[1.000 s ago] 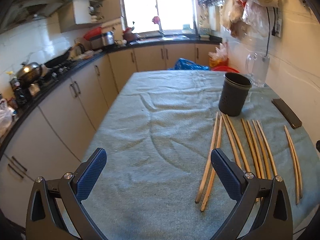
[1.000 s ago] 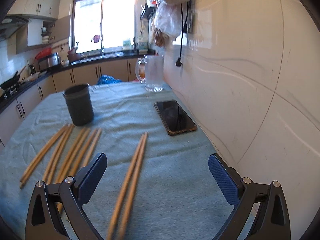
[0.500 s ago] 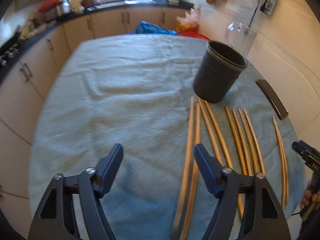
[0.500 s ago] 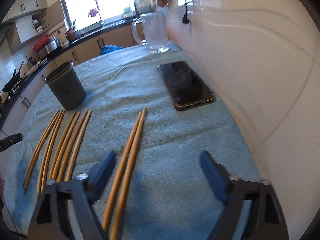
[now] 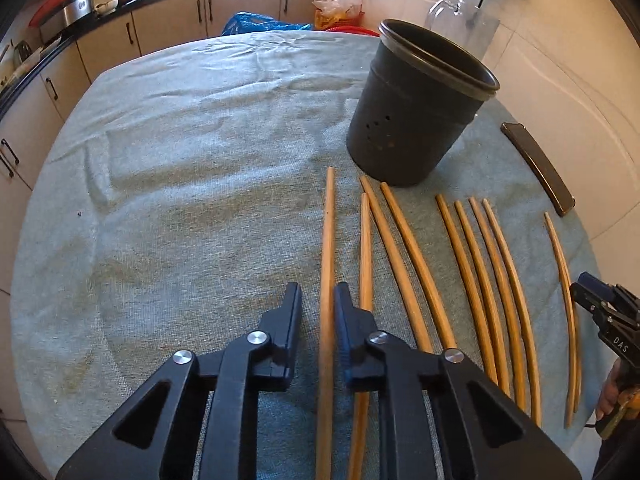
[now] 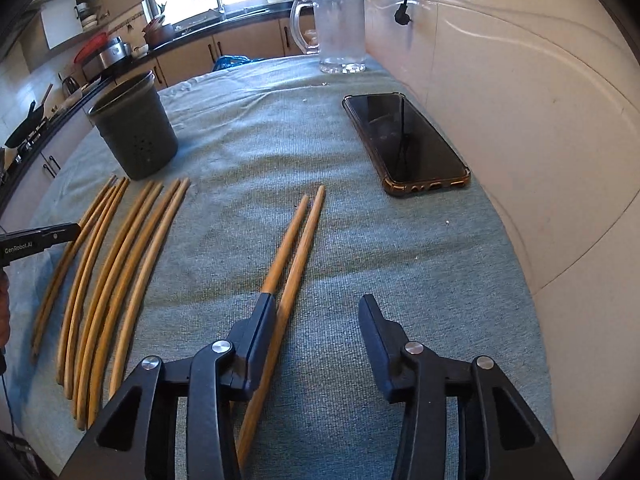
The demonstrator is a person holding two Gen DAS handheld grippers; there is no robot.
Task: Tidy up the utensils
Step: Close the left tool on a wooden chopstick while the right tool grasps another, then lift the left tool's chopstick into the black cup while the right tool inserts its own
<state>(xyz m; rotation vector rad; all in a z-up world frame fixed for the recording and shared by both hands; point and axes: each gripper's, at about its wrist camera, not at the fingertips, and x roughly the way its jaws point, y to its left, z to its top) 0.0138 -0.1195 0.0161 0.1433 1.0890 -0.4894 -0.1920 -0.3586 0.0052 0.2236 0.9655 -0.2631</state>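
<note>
Several wooden chopsticks lie in a row on the grey-green cloth. In the left wrist view my left gripper [image 5: 317, 300] has its jaws narrowed around the leftmost chopstick [image 5: 328, 240], a small gap still showing on its left side. A dark perforated holder [image 5: 416, 108] stands upright just beyond the sticks. In the right wrist view my right gripper [image 6: 314, 314] is open over the cloth; its left finger [image 6: 260, 320] lies over one stick of a separate pair [image 6: 300, 240]. The holder shows far left in that view [image 6: 134, 128].
A phone in a clear case [image 6: 404, 144] lies by the white wall on the right. A glass jug [image 6: 340, 28] stands at the table's far end. Kitchen counters and cabinets [image 5: 168, 20] run along the left and back.
Both grippers have moved forward and down to the chopsticks. My left gripper's jaws have narrowed from wide open to around the leftmost chopstick. My right gripper's jaws have narrowed somewhat.
</note>
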